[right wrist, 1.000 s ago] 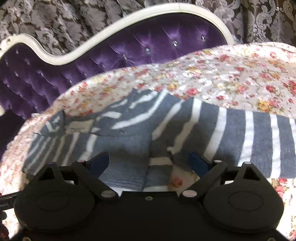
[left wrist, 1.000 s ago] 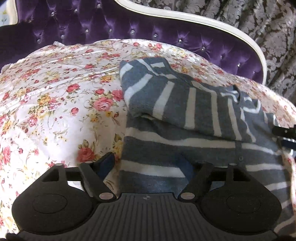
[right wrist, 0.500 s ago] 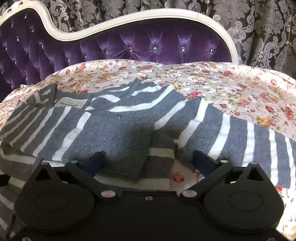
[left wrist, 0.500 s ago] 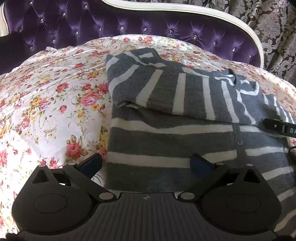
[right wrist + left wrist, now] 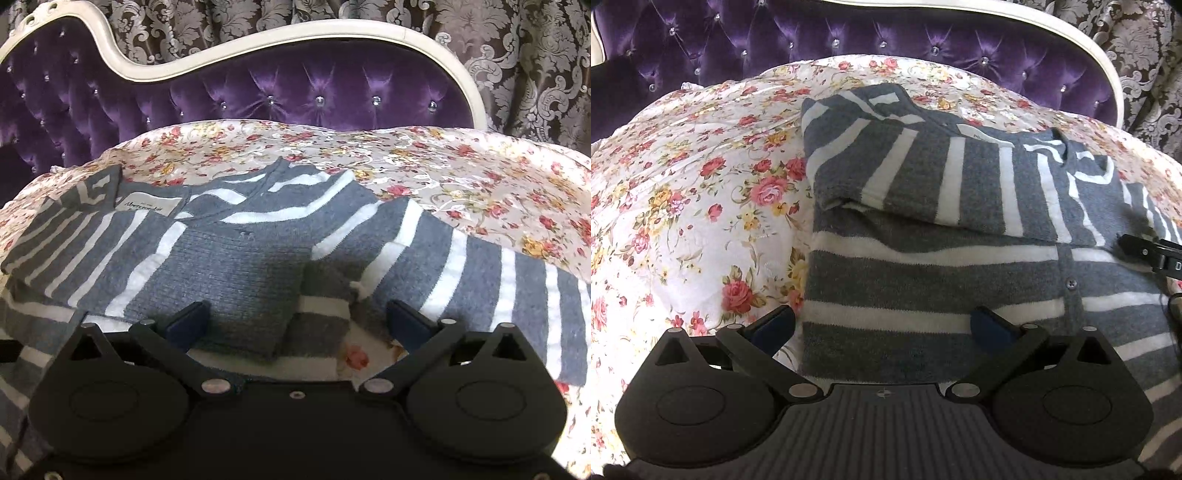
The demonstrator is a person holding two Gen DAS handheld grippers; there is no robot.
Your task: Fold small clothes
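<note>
A grey cardigan with white stripes (image 5: pixel 923 266) lies on the floral sheet. One sleeve (image 5: pixel 908 177) is folded across its chest. In the right wrist view the cardigan (image 5: pixel 236 258) shows its neck label, and the other sleeve (image 5: pixel 461 266) stretches out to the right. My left gripper (image 5: pixel 882 328) is open and empty over the cardigan's lower left edge. My right gripper (image 5: pixel 295 325) is open and empty above the cardigan's armpit area. The right gripper's tip (image 5: pixel 1145 251) shows at the right edge of the left wrist view.
The floral sheet (image 5: pixel 683 206) covers a soft bed. A purple tufted headboard (image 5: pixel 295 92) with a white frame stands behind. Patterned curtains (image 5: pixel 535 55) hang behind it.
Both grippers have pulled back and risen a little, so more of the cardigan shows. The left gripper's fingers have opened wider. The cardigan lies still.
</note>
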